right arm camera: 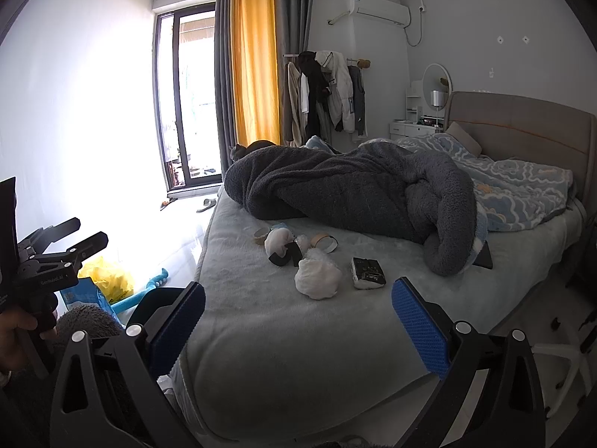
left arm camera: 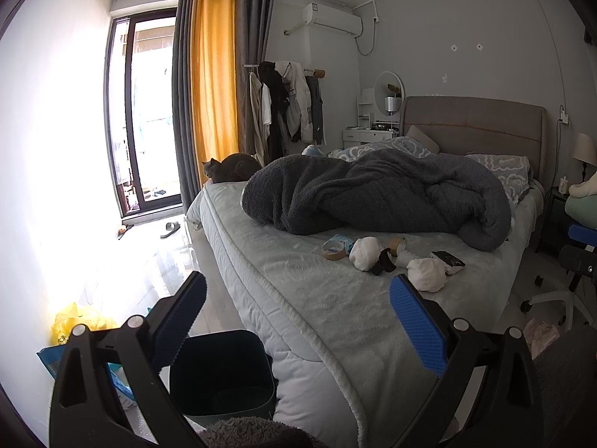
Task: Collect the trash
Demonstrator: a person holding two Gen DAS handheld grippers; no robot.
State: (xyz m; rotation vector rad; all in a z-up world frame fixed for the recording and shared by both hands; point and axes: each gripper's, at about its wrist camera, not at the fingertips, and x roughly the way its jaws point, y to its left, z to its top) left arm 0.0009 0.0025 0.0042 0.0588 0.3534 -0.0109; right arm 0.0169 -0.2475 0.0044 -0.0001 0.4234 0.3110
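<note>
Trash (left arm camera: 426,274) lies in a loose cluster on the near half of the bed (left arm camera: 328,321), just in front of the bundled dark blanket (left arm camera: 377,194): through the left wrist camera I make out two white crumpled wads, two tape rolls (left arm camera: 333,251), a black strap and a dark flat packet (left arm camera: 447,261), all close together. My left gripper (left arm camera: 297,304) hangs with its blue pads spread wide and nothing between them, held back at the bed's corner. I judge it sits there because the dark bin (left arm camera: 224,373) stands on the floor right below it, against the mattress edge, so this side is placed to serve the drop-off. A yellow bag (left arm camera: 80,323) slumps on the floor by the wall, and a cat (left arm camera: 231,171) is curled at the far corner of the bed, well apart from the litter. Through the right wrist camera the same cluster sits almost straight ahead, the nearer white wad (right arm camera: 317,276) closest and the dark packet (right arm camera: 367,272) just beside it. My right gripper (right arm camera: 298,306) is likewise parted and empty, lined up above the mattress facing the pile, which I read as readiness for a first pick; the soft wad should squash easily under the pads. The left gripper (right arm camera: 56,254) shows at the frame's left edge, held in a hand (right arm camera: 15,336).
</note>
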